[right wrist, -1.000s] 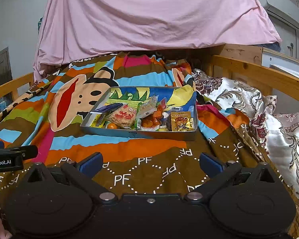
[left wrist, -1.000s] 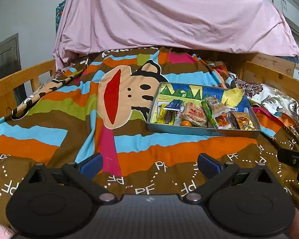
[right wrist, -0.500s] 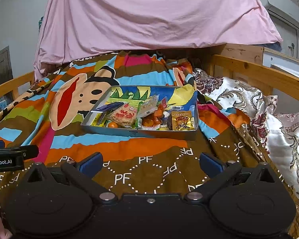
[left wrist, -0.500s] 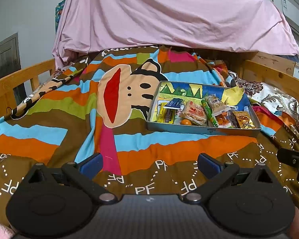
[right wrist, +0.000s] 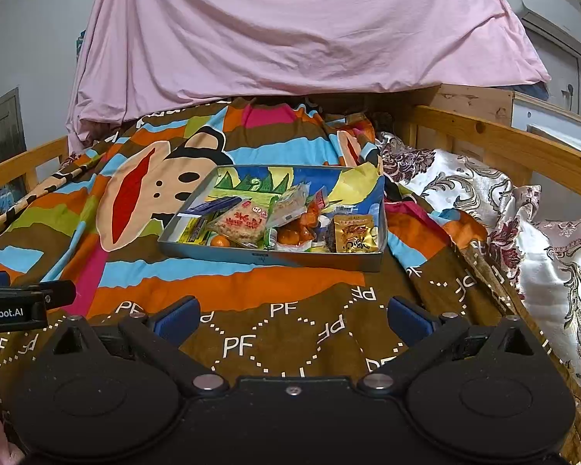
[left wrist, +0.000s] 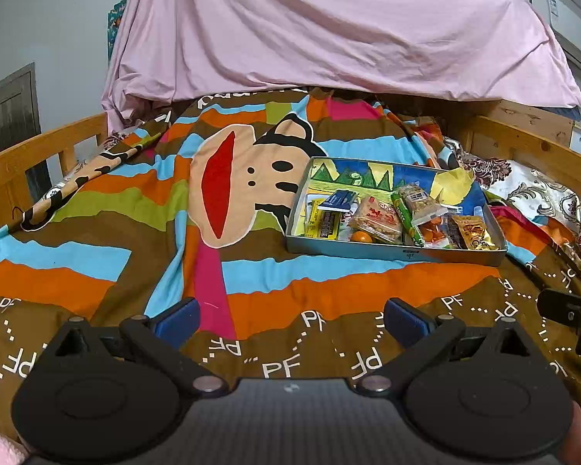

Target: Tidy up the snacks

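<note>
- Left wrist view: the left gripper (left wrist: pixel 288 319) hangs low over the near edge of the bed cover (left wrist: pixel 97 240), jaws spread wide, nothing between them.
- The tray (left wrist: pixel 391 252) sits on the cover toward the bed's right side, well apart from the gripper. All visible snacks lie inside it, heaped along its near wall.
- Cracker packet (left wrist: pixel 375 219): judged light, crinkly film, brittle contents; best pinched at a sealed end, not across the middle.
- Green stick (left wrist: pixel 406 217): judged slim and stiff, lying over its neighbours; take across its width.
- Right wrist view: the right gripper (right wrist: pixel 292 319) also stands wide apart and empty, facing the tray's near wall.
- Gold pouch (right wrist: pixel 354 234) lies in the tray's near-right corner; judged glossy, likely slippery; grip the top seam.
- Small orange (right wrist: pixel 220 241) against the near wall: judged round, soft, prone to roll; light pressure only.
- Whether sorting within the tray is finished or pending cannot be settled.
</note>
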Demonstrator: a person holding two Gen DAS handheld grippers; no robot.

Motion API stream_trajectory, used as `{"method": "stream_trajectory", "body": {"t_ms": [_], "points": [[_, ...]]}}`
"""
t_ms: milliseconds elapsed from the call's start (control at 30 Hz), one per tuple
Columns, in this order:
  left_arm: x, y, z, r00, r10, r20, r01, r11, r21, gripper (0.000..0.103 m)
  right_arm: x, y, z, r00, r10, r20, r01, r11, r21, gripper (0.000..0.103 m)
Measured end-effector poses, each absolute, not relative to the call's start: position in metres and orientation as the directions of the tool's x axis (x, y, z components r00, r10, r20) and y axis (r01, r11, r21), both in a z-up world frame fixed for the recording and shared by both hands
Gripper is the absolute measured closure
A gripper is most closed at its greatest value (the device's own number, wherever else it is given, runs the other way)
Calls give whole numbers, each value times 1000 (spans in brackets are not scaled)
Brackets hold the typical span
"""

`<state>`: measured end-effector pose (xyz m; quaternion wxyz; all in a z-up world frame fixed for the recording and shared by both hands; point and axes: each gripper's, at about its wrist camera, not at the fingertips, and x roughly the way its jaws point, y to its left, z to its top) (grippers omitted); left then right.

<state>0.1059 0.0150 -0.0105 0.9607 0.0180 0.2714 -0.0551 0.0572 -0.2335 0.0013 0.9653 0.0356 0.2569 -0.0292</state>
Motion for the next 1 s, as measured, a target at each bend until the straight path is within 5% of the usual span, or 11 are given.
{"method": "stream_trajectory", "body": {"t_ms": [1000], "points": [[108,20,-10,827,-75,-557,88,996,-3,0,56,-230,0,863,-36,-504,70,996,49,0]]}}
